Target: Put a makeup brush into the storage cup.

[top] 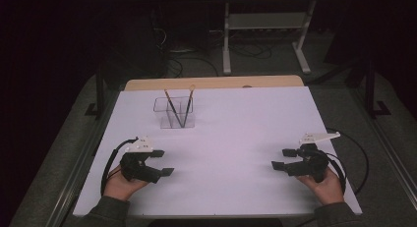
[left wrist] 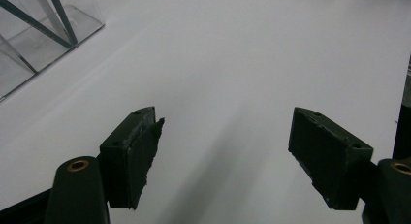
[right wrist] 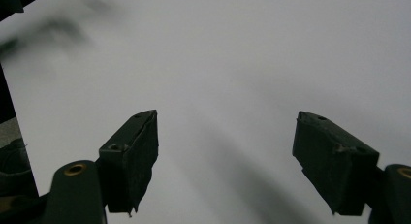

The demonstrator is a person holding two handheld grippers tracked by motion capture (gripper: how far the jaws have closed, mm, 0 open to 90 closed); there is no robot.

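Spread across the middle of the high view: a white table top [top: 236, 138], with a strip of bare wood [top: 216, 83] along its far edge at 12 o'clock. Behind that, on the dim floor, the legs of a grey metal frame [top: 265, 35].

Standing on the white surface at about 11 o'clock from its centre, near the far edge: a clear holder [top: 175, 112], square-walled and see-through. Leaning inside it, two pencils [top: 178, 107], crossed low down, tips apart at the top, one tilted toward 11 o'clock and the other toward 1 o'clock. Seen again in the left gripper view at the top left corner, the holder [left wrist: 43, 35] with dark slanted shafts inside.

Down at 7 o'clock, held in a hand with a dark sleeve: the left gripper [top: 162, 162], jaws spread wide, nothing between them, well apart from the holder. Same gap plain in the left gripper view, bare white surface between the two black pads.

Down at 5 o'clock, in the other hand: the right gripper [top: 283, 158], likewise released, jaws parted over bare white table, grasping nothing. Black cables looping behind each tool.
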